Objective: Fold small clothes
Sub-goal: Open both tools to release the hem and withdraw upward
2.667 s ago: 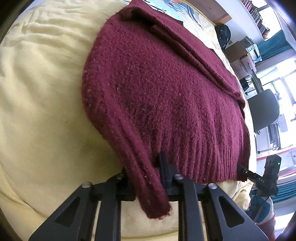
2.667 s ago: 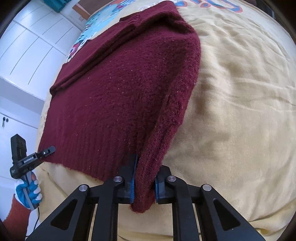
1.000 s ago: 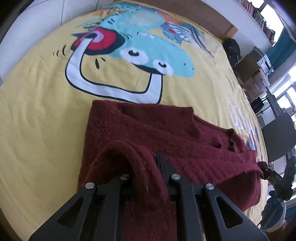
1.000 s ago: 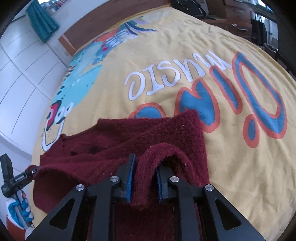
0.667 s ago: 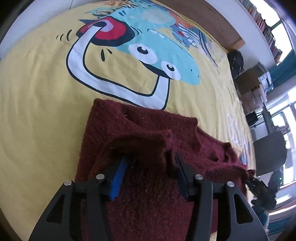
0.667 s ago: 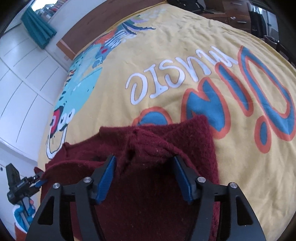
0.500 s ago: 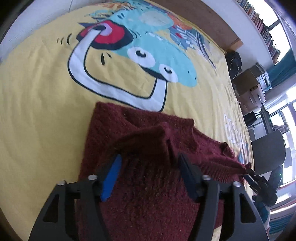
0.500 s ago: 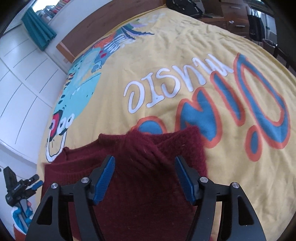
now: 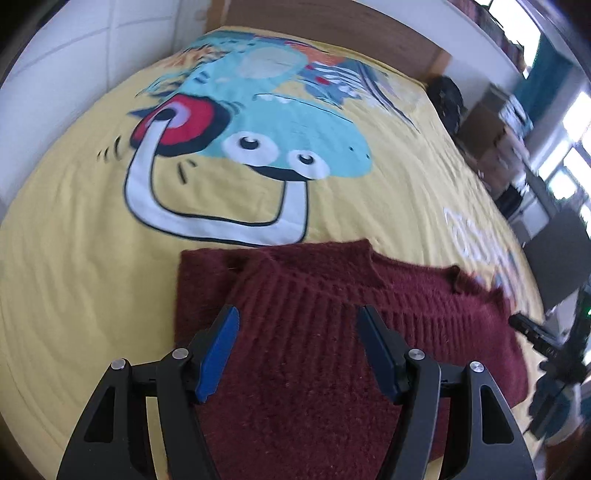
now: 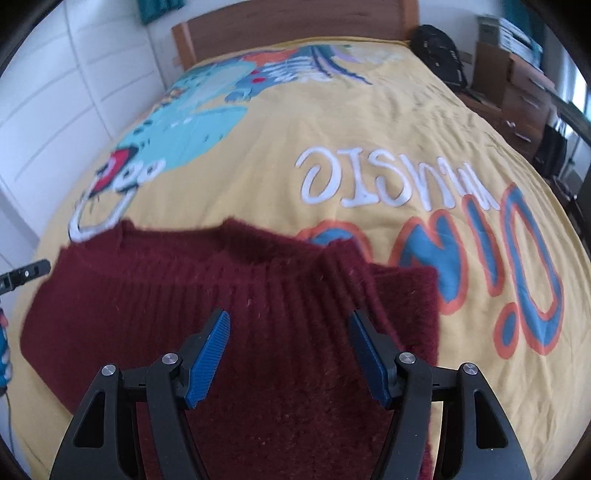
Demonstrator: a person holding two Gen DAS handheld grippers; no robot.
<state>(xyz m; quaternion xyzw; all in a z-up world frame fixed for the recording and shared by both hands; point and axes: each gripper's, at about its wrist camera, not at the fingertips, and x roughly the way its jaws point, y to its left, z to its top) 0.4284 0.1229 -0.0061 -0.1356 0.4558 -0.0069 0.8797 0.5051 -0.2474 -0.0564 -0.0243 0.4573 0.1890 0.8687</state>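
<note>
A dark red knitted sweater (image 9: 332, 332) lies folded over on a yellow printed bedspread (image 9: 92, 229); its ribbed hem lies across the upper layer. It also shows in the right wrist view (image 10: 258, 314). My left gripper (image 9: 297, 321) is open and empty, just above the sweater's left part. My right gripper (image 10: 288, 325) is open and empty, above the sweater's right part. The right gripper also shows at the right edge of the left wrist view (image 9: 532, 332), and the tip of the left gripper at the left edge of the right wrist view (image 10: 26, 275).
The bedspread (image 10: 369, 129) carries a cartoon print and large letters. A wooden headboard (image 10: 295, 26) stands at the far end. A white wardrobe (image 10: 55, 92) is on the left. A black bag (image 10: 439, 55), drawers (image 10: 517, 85) and a chair (image 9: 561, 251) stand beside the bed.
Both grippers carried the sweater's hem forward over the rest, opened and let go. The hem now lies flat on the folded sweater, and both grippers have pulled back a little.
</note>
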